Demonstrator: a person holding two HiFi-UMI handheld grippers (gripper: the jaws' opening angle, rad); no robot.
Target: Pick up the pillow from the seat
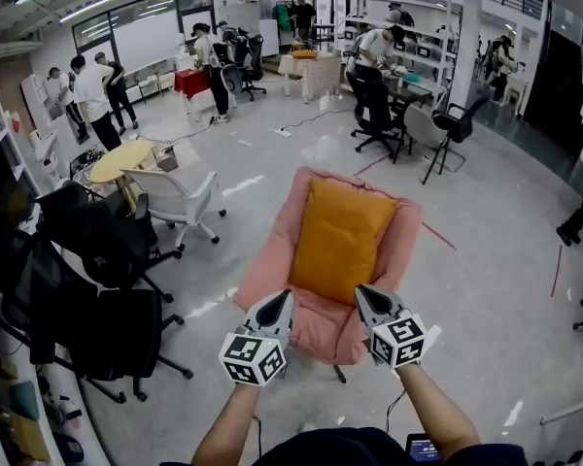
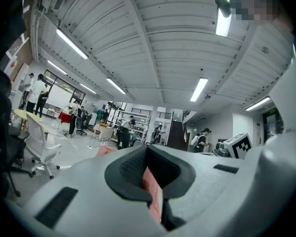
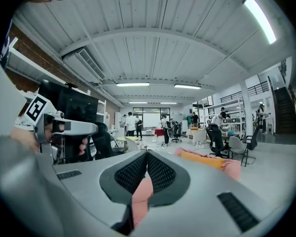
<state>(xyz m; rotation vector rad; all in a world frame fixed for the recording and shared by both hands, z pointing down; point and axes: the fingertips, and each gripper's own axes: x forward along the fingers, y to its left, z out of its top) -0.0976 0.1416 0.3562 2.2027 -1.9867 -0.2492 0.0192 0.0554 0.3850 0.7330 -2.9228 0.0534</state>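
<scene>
The orange rectangular fabric pillow [image 1: 338, 236] stands against the backrest of the pink padded low armchair [image 1: 405, 246], between its two armrests, with its lower edge on the seat cushion. In the right gripper view the pillow [image 3: 205, 160] appears as an orange band on top of the armchair [image 3: 233, 167], ahead and to the right of the jaws. The left gripper [image 1: 282, 302] and the right gripper [image 1: 366, 297] are held side by side at the front edge of the armchair, one towards each front corner, both pointing roughly level towards it. Neither gripper touches the pillow. In its own view the left gripper [image 2: 147, 151] is clenched: the jaw tips meet and nothing is held between them, and the pink seen through the slot below the tips is the upholstery beyond. The right gripper [image 3: 147, 155] is likewise clenched and empty, with the same pink visible below the tips. Each gripper carries a white cube with square markers, left [image 1: 253, 357] and right [image 1: 399, 341]. The armchair stands on a glossy grey floor [image 1: 486, 289]. To its left are a white swivel office chair [image 1: 173, 198], a round yellow-topped table [image 1: 120, 160] and several black office chairs [image 1: 102, 241]. People stand and sit at desks in the background.
</scene>
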